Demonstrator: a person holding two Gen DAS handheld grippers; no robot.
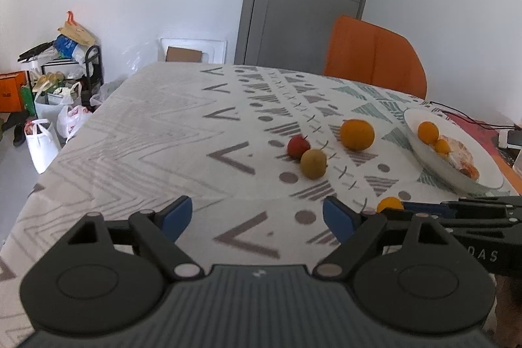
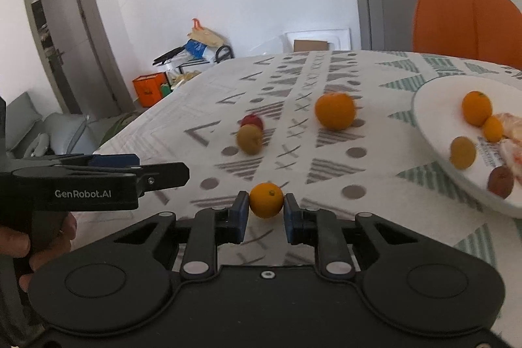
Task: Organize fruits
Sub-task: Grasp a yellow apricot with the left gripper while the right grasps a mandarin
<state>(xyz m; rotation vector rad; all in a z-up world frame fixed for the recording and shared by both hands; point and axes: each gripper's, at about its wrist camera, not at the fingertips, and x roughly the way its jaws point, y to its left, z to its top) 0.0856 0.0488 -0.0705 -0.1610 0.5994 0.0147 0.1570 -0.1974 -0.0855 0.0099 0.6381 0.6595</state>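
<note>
A: What has the right gripper [image 2: 266,211] got?
B: A small orange [image 2: 266,200], clenched between its blue pads [image 2: 242,216], low over the patterned tablecloth [image 2: 293,80].
A: And the left gripper [image 1: 257,219]?
B: Released, jaws wide, nothing between them; it hangs just to the left of the right one.
A: Where is the other fruit?
B: Ahead of the right gripper a large orange [image 2: 335,111] lies on the cloth. Ahead and to its left a brownish-green fruit [image 2: 249,139] touches a red one [image 2: 252,120] behind it.
A: The plate?
B: The white plate [image 2: 437,100] is ahead to the right, with two small oranges [image 2: 476,108], a yellowish fruit [image 2: 463,152] and a dark red-brown one [image 2: 500,181] on it.
</note>
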